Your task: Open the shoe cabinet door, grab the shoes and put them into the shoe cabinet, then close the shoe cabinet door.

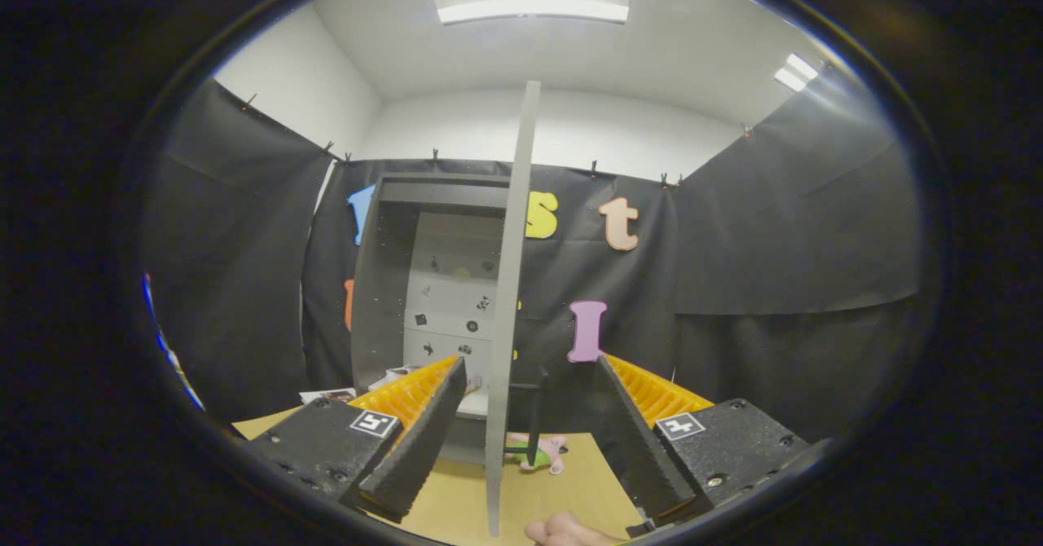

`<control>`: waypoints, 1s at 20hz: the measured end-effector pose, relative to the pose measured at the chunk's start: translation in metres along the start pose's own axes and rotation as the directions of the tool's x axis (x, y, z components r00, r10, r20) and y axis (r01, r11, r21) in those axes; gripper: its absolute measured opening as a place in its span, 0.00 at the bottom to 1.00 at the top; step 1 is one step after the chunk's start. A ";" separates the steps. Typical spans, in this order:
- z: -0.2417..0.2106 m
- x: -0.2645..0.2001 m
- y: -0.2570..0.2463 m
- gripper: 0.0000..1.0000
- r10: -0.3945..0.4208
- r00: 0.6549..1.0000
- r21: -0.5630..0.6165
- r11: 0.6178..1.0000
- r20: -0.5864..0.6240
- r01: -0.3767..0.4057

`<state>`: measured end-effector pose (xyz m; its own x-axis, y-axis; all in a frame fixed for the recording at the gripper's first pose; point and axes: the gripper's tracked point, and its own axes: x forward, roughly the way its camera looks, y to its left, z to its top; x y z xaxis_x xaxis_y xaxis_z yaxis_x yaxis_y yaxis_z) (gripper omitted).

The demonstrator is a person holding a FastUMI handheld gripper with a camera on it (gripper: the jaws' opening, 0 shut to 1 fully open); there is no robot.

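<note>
The grey shoe cabinet (pixel 381 285) stands ahead on the wooden table, and its pale inside back wall shows. Its door (pixel 513 285) is swung open toward me and I see it edge-on, a tall thin slab running down between my fingers. A slim black handle (pixel 535 420) sticks out on the door's right face. My gripper (pixel 528 367) is open, its fingers spread wide on either side of the door edge without touching it. A small pink and green shoe (pixel 547 451) lies on the table just right of the door, beyond the fingers.
The light wooden table (pixel 562 493) stretches under the fingers. Some papers (pixel 327 395) lie at the cabinet's left foot. Part of a hand (pixel 564 531) shows low down near the door's bottom edge. Black cloth walls close in the booth.
</note>
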<state>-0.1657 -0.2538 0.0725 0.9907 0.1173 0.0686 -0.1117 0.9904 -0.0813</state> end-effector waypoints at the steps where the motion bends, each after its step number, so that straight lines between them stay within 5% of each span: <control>1: -0.003 0.005 -0.006 1.00 -0.011 1.000 0.008 1.000 -0.003 0.011; 8: -0.025 0.027 -0.025 1.00 0.023 0.999 0.061 0.998 -0.035 -0.021; 20: -0.090 0.049 -0.080 1.00 -0.109 0.977 0.042 0.992 -0.184 0.119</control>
<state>-0.1008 -0.3338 -0.0073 0.9942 -0.0068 -0.1072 0.0035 0.9995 -0.0309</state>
